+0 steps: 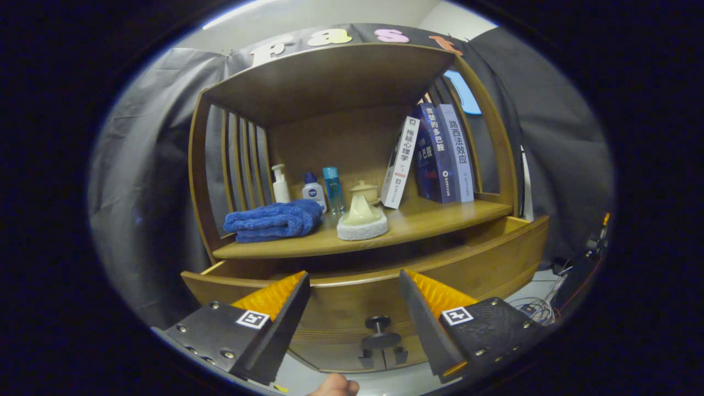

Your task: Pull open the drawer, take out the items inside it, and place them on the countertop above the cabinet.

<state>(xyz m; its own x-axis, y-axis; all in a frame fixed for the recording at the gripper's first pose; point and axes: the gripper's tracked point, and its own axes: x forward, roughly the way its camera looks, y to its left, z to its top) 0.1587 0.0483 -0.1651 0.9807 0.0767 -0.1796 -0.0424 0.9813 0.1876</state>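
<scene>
A sliver of a hand (333, 387) shows below the claw (355, 281), most of it cut off. The claw stands open, its two wedge-shaped fingers (275, 319) spread wide apart with nothing between them; each carries a ridged inner pad and a small square marker on a dark, bolted block.

Just ahead, in the gap between the fingers, a dark round knob (378, 330) on a short stem sticks out from the front panel of the drawer (352, 300). The drawer is of curved, smooth brown wood and is pulled partway out. Its inside lies in shadow under the shelf, so whatever it holds cannot be made out. Below the knob, two small dark fittings are partly cut off.

Beyond the drawer is the desk (429, 223), the flat wooden top of the cabinet, roofed by a curved hood with slatted sides. On it a folded blue towel (274, 221) of plush cloth lies to the left. Beside it sits a pale cone-shaped piece on a round fuzzy white pad (362, 220). Behind these stand a white pump bottle (280, 185), a squat white bottle with a blue cap (313, 190), a slim clear blue bottle (332, 188) and a small cream lidded pot (365, 191), half hidden by the cone. To the right, three books (434, 157) stand, the white one leaning.

Loose cables (536, 309) lie on the floor at the far right, hard to make out.
</scene>
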